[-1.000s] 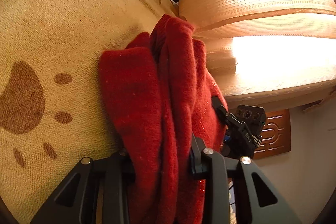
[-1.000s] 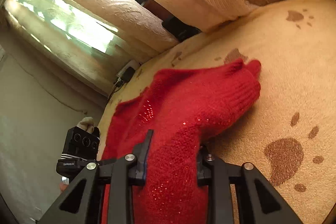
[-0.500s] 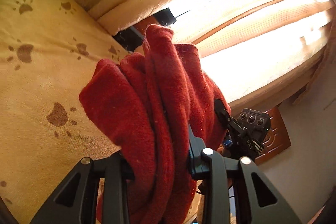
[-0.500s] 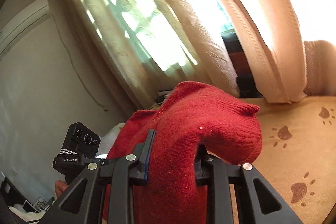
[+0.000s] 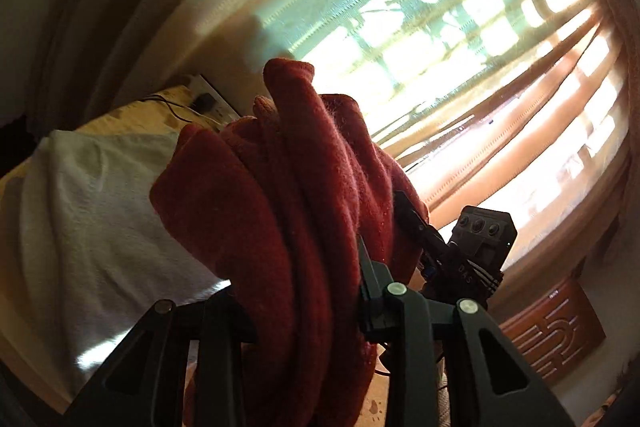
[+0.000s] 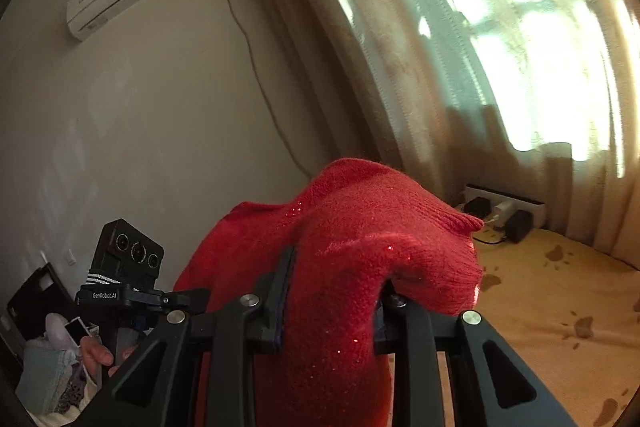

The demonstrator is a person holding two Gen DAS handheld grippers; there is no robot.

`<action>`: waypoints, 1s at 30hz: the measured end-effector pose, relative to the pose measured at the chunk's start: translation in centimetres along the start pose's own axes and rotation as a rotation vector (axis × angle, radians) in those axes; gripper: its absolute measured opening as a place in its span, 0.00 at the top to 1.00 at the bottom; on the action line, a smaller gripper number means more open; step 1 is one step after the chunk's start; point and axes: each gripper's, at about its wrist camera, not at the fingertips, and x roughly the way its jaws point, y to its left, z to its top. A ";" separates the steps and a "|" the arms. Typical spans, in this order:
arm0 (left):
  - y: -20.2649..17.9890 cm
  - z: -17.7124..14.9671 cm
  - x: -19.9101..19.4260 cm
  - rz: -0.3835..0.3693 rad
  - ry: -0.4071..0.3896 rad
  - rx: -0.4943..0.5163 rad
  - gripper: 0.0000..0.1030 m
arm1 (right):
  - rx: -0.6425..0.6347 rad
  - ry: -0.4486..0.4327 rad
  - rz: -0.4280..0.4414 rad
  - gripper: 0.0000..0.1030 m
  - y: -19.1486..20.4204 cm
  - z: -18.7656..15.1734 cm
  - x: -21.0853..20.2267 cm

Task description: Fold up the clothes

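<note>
Left gripper: jaws clamped on bunched folds of the red sweater.
Right gripper: narrow, gripping another part of the sweater, cloth draped over its pads.
Sweater's place: lifted, hanging between both tools.
Doing it well: likely keep both grips firm and level so the cloth falls straight before laying it on the paw-print blanket.
Nearby: white pillow at 9 o'clock; curtain at 1 o'clock; power strip with cables at 3 o'clock, a possible snag.
</note>
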 end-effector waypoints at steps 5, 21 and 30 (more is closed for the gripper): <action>7.1 1.0 -2.1 0.119 -0.046 -0.100 0.65 | -0.091 0.106 -0.009 0.72 1.3 -0.9 9.1; 16.3 -0.6 -3.6 0.170 -0.138 -0.253 0.28 | 0.109 0.231 -0.013 0.43 -7.2 -1.4 18.3; 6.3 -0.2 -6.6 0.179 -0.279 0.067 0.20 | -0.035 0.235 0.001 0.41 -3.5 -0.4 18.4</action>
